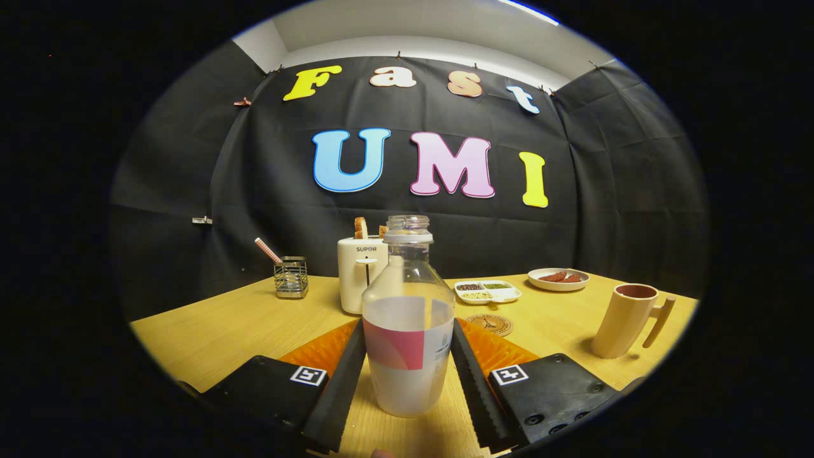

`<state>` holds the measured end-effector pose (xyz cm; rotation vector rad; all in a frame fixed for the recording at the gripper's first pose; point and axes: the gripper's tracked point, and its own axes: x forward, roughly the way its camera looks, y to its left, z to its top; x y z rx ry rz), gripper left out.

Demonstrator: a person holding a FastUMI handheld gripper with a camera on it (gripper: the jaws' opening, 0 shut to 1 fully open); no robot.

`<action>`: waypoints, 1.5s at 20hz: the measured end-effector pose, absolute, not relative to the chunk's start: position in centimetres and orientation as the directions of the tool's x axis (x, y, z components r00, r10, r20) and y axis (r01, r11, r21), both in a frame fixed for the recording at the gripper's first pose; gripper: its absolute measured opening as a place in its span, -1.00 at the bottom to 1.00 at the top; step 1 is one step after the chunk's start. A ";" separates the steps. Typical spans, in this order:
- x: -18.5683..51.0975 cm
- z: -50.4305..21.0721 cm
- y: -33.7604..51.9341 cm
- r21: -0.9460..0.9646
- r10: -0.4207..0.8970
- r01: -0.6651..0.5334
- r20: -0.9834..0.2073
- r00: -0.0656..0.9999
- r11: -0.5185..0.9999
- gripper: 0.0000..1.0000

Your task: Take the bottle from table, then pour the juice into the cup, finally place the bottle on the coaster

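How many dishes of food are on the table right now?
2. A divided tray sits beyond the bottle, which stands between the gripper fingers, and a round plate lies just beside it, behind the cup. The toaster may hide others.

Clear glossy plastic bottle (pixel 407 318) with a paper label stands on the matt pale wood-grain surface (pixel 222 331), between the tool's (pixel 407 346) ridged, toothed fingers (pixel 343 375) touching its sides.

Claw (pixel 407 375): ribbed fingers; square markers; screwed plates
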<state>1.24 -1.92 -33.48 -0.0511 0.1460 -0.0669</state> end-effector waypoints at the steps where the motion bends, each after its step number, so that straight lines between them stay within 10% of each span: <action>1: 1.2 -33.5 -1.9 -0.049 -0.068 0.062 -0.143 0.987 0.997 0.56; 30: 2.2 -12.6 -6.1 -0.011 -0.078 0.077 -0.101 0.992 0.997 0.52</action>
